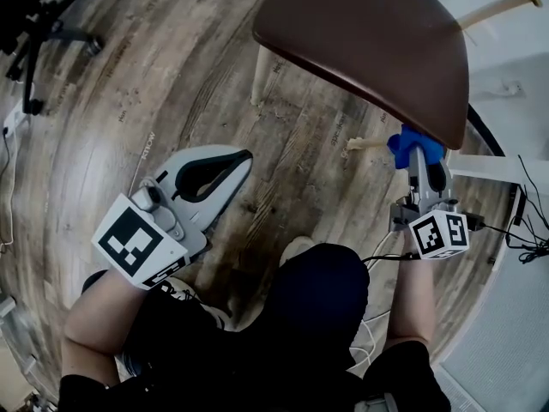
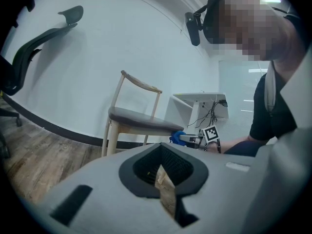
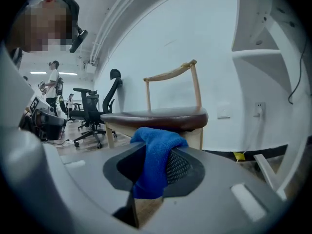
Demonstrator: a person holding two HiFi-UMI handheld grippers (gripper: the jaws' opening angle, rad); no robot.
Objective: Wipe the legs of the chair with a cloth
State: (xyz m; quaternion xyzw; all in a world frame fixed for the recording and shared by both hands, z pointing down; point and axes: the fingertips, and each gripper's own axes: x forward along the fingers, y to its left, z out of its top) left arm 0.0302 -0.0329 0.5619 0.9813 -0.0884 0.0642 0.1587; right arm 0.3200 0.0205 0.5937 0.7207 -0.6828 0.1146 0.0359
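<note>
The wooden floor point(image 1: 171, 84) lies open on the left and in the middle, where a gripper could pass freely; only an office chair's base point(image 1: 43, 33) stands at the far left. On the right the chair's seat point(image 1: 369, 41) overhangs its pale legs point(image 1: 260, 75), leaving low room beneath. Further right, a white frame point(image 1: 486, 169) and loose cables point(image 1: 527, 230) crowd the gap beside it.

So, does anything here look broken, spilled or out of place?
Nothing stands out. The chair stands upright on the floor, the right gripper holds a blue cloth beside it, and the left gripper is shut, empty.
</note>
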